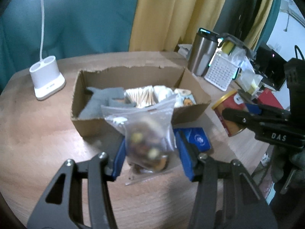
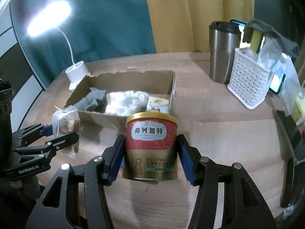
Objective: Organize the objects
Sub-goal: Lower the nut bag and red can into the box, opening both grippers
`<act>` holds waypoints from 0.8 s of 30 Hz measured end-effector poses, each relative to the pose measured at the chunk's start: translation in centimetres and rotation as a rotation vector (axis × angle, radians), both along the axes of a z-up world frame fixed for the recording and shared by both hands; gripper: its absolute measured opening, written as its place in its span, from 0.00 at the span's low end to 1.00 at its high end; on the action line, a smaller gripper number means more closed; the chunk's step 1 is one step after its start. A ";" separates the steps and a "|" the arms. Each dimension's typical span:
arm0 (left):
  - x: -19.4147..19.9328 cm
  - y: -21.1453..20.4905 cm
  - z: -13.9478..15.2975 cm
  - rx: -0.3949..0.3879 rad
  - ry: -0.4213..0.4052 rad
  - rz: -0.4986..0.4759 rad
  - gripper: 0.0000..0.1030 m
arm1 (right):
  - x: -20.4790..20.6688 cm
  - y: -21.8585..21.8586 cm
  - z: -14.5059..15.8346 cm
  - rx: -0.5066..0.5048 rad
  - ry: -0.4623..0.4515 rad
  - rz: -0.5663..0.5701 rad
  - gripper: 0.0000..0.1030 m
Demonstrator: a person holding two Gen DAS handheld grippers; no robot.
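Observation:
An open cardboard box (image 1: 91,126) (image 2: 99,116) on the wooden table holds grey cloth, cotton swabs and small packets. My left gripper (image 1: 150,150) is shut on a clear zip bag of snacks (image 1: 146,131) and holds it upright in front of the box; the bag also shows in the right wrist view (image 2: 66,122). My right gripper (image 2: 150,152) straddles a red and gold cat food can (image 2: 151,145), its blue pads close beside the can with a small gap on the right. The can also shows in the left wrist view (image 1: 228,112). A blue card pack (image 1: 198,139) lies by the box.
A white lamp base (image 1: 46,78) (image 2: 77,72) stands left of the box. A steel tumbler (image 2: 222,51) (image 1: 202,53), a white perforated basket (image 2: 249,85) (image 1: 221,72) and clutter crowd the right edge of the table (image 2: 219,133).

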State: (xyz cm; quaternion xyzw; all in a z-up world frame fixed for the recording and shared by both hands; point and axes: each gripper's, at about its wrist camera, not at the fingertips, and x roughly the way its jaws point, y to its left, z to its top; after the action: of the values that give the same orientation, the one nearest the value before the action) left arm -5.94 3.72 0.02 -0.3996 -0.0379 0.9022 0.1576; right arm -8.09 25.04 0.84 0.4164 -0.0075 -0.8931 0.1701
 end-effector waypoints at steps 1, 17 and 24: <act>-0.1 -0.1 0.2 0.002 0.005 0.001 0.50 | -0.1 -0.1 0.2 0.000 0.005 0.001 0.56; -4.3 -0.2 1.5 0.003 0.036 0.004 0.50 | -4.0 -1.1 1.5 -0.005 0.028 0.011 0.56; -6.8 0.1 1.2 0.005 0.025 -0.003 0.50 | -6.5 -1.5 1.1 -0.013 0.016 0.017 0.56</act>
State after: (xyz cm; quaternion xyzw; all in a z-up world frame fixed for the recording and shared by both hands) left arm -12.77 3.83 1.24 -0.3882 -0.0375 0.9068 0.1602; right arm -14.63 23.50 1.90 0.4081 -0.0083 -0.8949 0.1805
